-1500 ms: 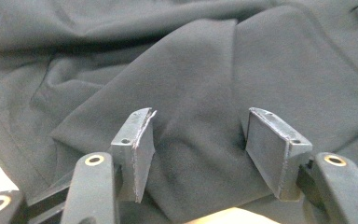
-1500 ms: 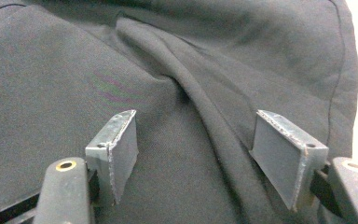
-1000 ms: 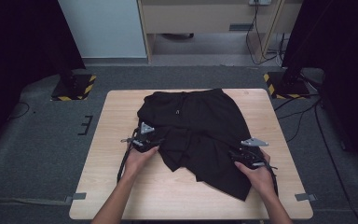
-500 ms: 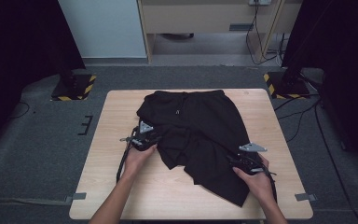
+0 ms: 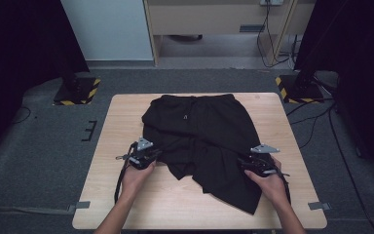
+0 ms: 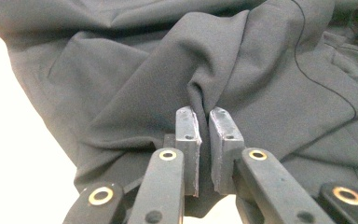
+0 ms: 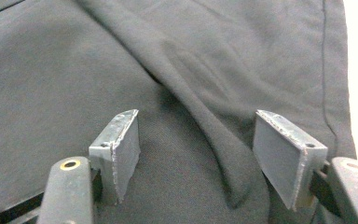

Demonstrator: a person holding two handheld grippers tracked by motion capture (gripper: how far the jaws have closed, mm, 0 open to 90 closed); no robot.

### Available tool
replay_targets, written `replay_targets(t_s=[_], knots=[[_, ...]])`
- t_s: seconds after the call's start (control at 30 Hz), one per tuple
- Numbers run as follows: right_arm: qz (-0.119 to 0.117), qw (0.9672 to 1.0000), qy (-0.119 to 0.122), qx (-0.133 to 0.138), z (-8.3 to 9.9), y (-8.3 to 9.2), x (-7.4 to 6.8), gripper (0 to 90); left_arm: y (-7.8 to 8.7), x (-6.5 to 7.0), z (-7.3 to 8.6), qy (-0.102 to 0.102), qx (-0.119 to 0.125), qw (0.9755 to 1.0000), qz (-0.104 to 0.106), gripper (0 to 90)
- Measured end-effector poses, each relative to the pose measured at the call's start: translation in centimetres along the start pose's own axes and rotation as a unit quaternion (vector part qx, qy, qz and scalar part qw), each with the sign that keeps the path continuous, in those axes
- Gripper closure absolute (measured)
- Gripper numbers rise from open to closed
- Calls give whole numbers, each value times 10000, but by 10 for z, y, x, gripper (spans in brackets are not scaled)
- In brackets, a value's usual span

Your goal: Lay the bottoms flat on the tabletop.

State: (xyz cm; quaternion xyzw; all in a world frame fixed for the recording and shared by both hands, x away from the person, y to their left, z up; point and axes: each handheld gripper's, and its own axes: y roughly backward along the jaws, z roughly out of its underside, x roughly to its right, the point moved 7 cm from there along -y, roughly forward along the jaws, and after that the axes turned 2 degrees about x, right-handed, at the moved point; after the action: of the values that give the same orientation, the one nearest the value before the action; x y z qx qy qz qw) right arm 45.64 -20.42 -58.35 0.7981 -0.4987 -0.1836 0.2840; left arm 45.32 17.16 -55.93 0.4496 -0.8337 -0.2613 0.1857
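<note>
high view: black shorts lie on the wooden table, waistband at the far edge, legs toward the person, long axis running near to far. at the garment's left hem, the left gripper has just been closing and is clamped on a pinch of cloth between its pads. at the right, the right gripper rests spread over a raised fold, pressing nothing. the cloth's underside and hem layers cannot be made out.

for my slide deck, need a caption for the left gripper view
Left claw shut on a pinched fold of the black shorts, its jaws having just closed.
</note>
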Motion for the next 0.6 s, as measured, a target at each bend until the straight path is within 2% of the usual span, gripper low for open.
replay_targets(t_s=[0.13,0.2,0.27,0.33,0.47,0.53,0.6], knots=[[28,10000,-29,5,-6,-7,11,335,15,4,2,8,76,10000,-7,840],[31,9999,-113,-93,-9,-7,14,363,20,4,0,-32,69,10000,-23,845],[-94,9995,-291,94,-16,-2,12,393,22,2,-6,-45,76,9999,-66,850],[-251,9990,-207,308,-22,8,5,430,18,-2,-15,-2,85,9999,-104,850],[-608,9973,120,396,-23,28,-22,501,-4,-5,-36,-67,12,10000,-69,849],[-790,9959,173,407,-19,35,-36,490,-18,-6,-45,-131,-28,9999,-89,851],[-940,9946,234,378,-14,39,-47,466,-30,-9,-53,-103,-69,9999,-111,851]])
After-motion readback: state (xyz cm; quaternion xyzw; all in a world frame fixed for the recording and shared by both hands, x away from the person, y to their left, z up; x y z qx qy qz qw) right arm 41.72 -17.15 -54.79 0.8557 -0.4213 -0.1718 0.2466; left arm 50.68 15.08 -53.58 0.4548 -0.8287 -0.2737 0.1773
